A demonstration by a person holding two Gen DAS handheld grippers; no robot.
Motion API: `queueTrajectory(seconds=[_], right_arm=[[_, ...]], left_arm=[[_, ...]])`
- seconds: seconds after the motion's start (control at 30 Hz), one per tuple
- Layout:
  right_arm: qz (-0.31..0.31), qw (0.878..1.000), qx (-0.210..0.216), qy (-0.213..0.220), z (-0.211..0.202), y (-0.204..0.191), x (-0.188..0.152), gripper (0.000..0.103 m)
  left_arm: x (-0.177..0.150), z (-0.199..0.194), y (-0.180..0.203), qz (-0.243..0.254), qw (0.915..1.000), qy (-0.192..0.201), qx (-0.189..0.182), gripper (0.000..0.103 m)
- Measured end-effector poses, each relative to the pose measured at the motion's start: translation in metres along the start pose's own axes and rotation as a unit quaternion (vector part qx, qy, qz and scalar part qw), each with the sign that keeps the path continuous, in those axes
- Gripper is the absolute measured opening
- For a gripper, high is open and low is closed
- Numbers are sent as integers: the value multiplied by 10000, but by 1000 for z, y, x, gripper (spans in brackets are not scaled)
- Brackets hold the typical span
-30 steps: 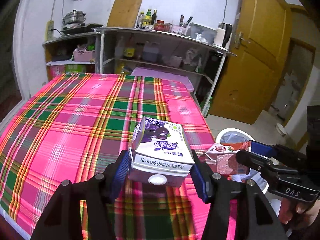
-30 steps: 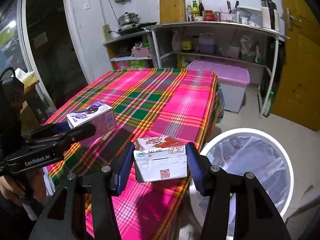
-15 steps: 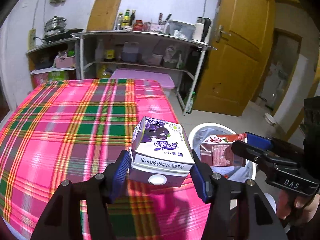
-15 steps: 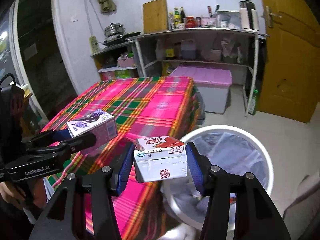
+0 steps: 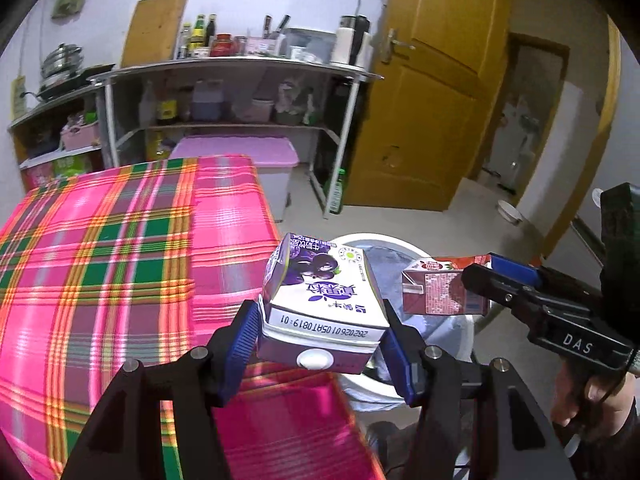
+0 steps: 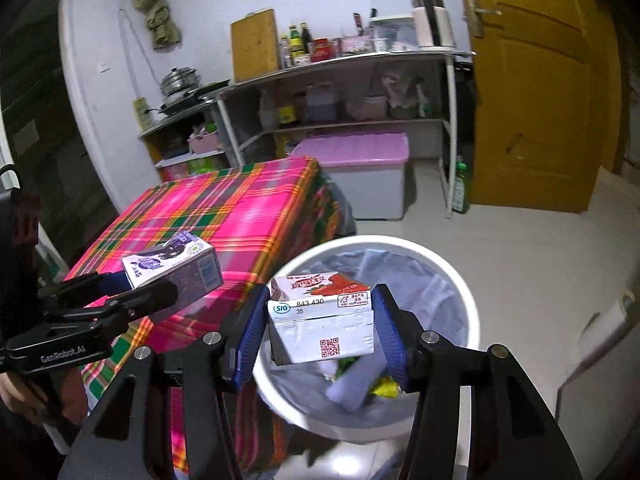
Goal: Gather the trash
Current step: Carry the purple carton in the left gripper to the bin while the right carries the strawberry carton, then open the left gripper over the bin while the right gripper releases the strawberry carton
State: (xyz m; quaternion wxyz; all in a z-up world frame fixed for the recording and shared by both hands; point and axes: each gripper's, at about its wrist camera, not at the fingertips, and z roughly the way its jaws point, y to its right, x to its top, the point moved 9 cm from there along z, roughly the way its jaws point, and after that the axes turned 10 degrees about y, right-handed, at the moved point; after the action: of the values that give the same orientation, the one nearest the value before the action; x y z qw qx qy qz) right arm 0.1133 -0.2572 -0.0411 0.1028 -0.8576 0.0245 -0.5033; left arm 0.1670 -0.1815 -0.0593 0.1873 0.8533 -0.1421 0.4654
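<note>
A kitchen corner is seen, with metal shelves [image 6: 340,92] of bottles, a lilac-lidded storage box [image 6: 360,172] and a yellow door [image 6: 536,80] behind a plaid-covered table [image 5: 120,264]. A purple milk carton [image 5: 324,304] is pinched by the left gripper [image 5: 320,340] at the table's edge. A strawberry carton [image 6: 324,316] is pinched by the right gripper [image 6: 320,332] over the white lined bin [image 6: 448,272], where other rubbish is seen.

Your left claw [image 5: 322,344] holds the purple blueberry milk carton [image 5: 320,300] over the plaid-clothed counter [image 5: 120,260] edge; your right claw [image 6: 320,334], beside it, holds the red strawberry carton [image 6: 320,316] above the round white plastic bin [image 6: 460,280] on the floor.
</note>
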Motion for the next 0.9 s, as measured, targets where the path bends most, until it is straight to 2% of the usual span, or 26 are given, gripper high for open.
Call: queueTrajectory(seconds=[0.4,0.73,0.9], right_arm=[[242,9991,-201,-292,12,34,-23,53],[385,9965,-242,-695,38,53,-48,54],[355,9960,-251,-776,45,56,-54,54]], left_arm=[[-17,42,31,129,9985,-412,-330,59],[-38,83,40,126,9944,-921,-497,59],[-43,95,42,59,9930,-1042,-561,59]])
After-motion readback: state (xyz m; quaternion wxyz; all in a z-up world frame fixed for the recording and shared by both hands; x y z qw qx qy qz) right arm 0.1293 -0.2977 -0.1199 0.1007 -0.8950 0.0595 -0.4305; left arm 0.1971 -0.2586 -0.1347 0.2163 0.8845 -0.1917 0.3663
